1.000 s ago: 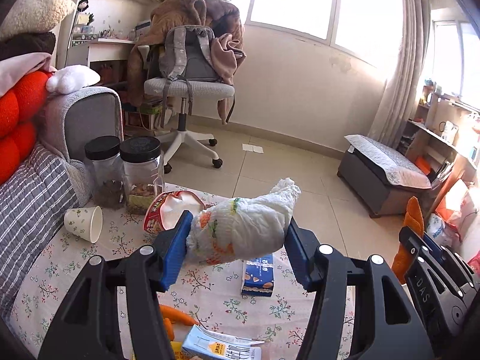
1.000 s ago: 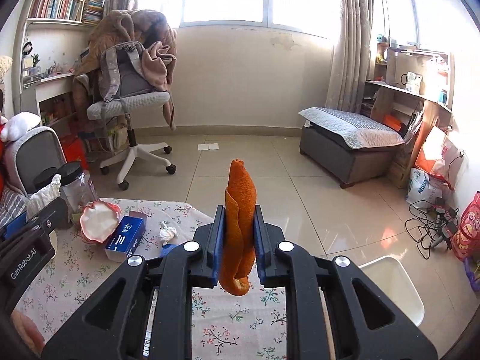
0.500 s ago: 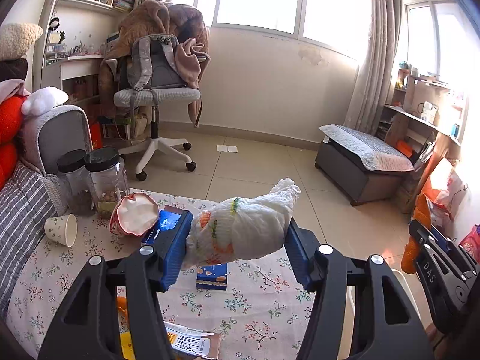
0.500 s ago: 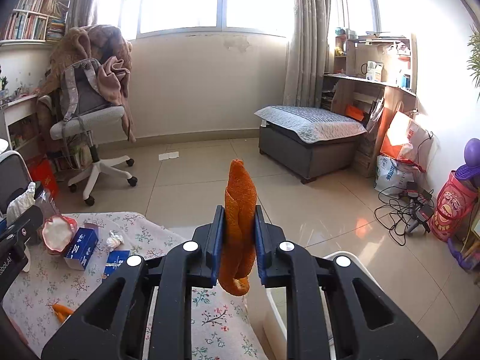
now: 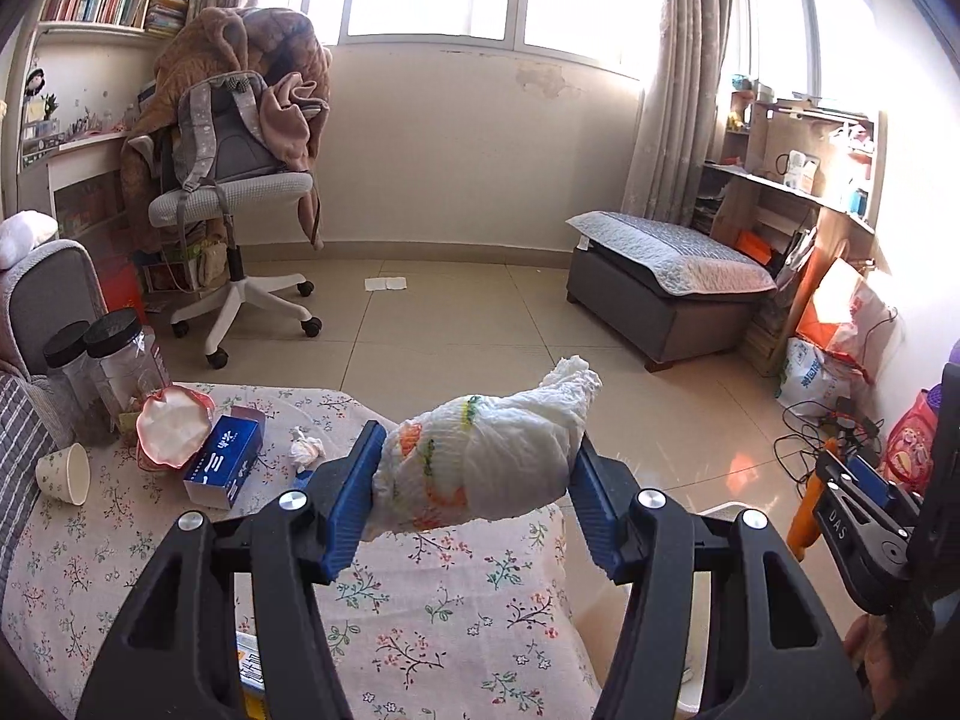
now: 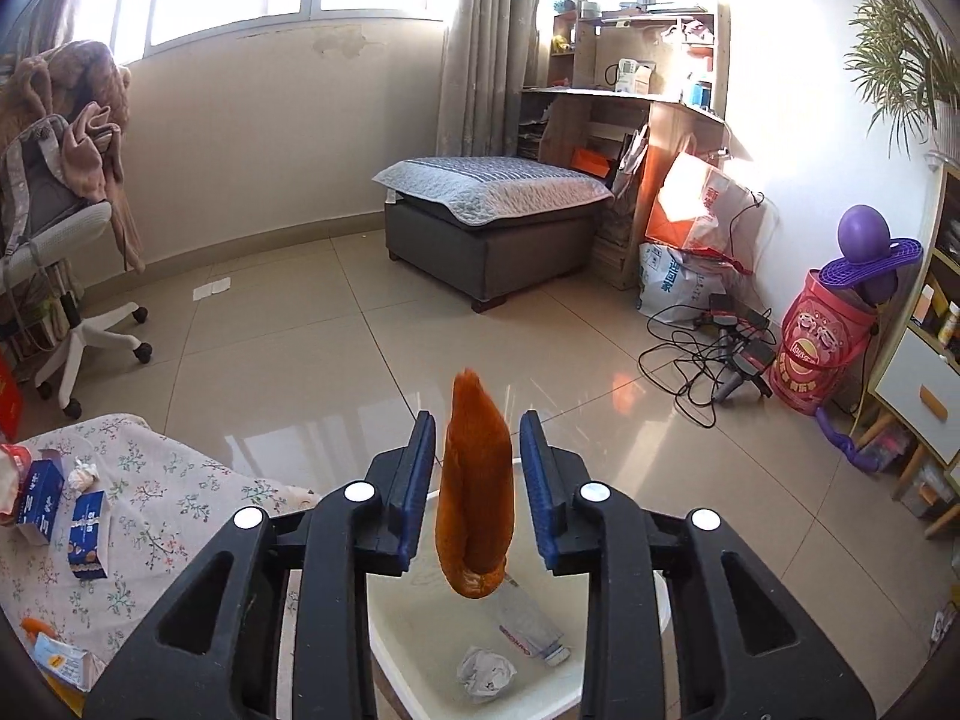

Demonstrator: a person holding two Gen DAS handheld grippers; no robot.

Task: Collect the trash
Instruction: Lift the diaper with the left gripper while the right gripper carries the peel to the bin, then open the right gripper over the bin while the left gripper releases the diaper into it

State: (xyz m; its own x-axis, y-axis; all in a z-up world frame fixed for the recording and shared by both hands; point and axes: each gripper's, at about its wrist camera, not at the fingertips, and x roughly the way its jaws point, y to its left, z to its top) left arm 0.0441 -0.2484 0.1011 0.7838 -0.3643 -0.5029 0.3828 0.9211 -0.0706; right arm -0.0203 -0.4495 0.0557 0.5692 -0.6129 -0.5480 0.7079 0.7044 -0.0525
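Holding, left gripper (image 5: 474, 501): jaws clamped on rolled white diaper (image 5: 480, 468), above floral tablecloth (image 5: 420, 600) edge.
Right gripper (image 6: 477, 480): jaws apart, orange peel (image 6: 476, 480) between pads, touching neither, directly over white bin (image 6: 420, 648).
Bin contents: crumpled paper ball (image 6: 486, 672), flattened tube (image 6: 528, 630).
Tablecloth items: blue box (image 5: 225, 461), paper cup (image 5: 65, 473), tissue wad (image 5: 307, 451), two black-lidded jars (image 5: 114, 360).

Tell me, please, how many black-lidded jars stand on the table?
2: one jar beside the red-rimmed lid, the other jar just left of it, partly hidden behind. More could be out of view.
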